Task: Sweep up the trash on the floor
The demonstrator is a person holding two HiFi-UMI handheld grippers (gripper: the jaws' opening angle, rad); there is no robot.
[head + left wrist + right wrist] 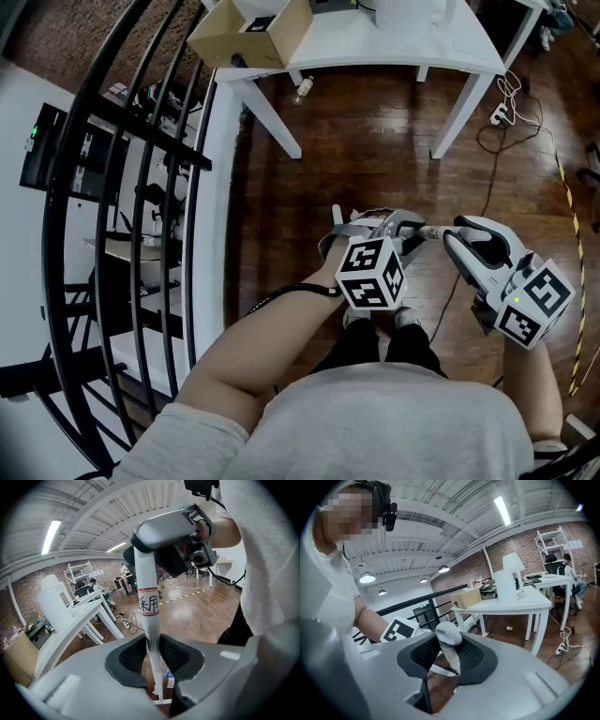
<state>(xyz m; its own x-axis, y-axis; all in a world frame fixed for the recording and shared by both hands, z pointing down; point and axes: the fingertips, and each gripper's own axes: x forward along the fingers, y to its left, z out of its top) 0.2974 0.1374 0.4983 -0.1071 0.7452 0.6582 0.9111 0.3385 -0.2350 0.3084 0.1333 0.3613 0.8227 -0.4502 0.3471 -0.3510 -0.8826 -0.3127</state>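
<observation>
A white broom handle (149,603) with a red-banded label stands upright between the jaws of my left gripper (150,656), which is shut on it. Higher up, my right gripper (173,529) closes on the same handle. In the right gripper view, the handle's rounded grey-white top (449,634) sits clamped in my right gripper (449,654). Small blue and white paper scraps (169,680) lie on the wooden floor by the handle's lower end. In the head view, my left gripper (380,230) and right gripper (459,239) meet close in front of my body, hiding the broom's lower part.
A white table (375,52) with a cardboard box (248,33) stands ahead, a small bottle (303,89) on the floor beneath it. A black railing (122,187) runs along the left. A power strip with cables (502,112) and yellow-black tape (567,216) lie at right.
</observation>
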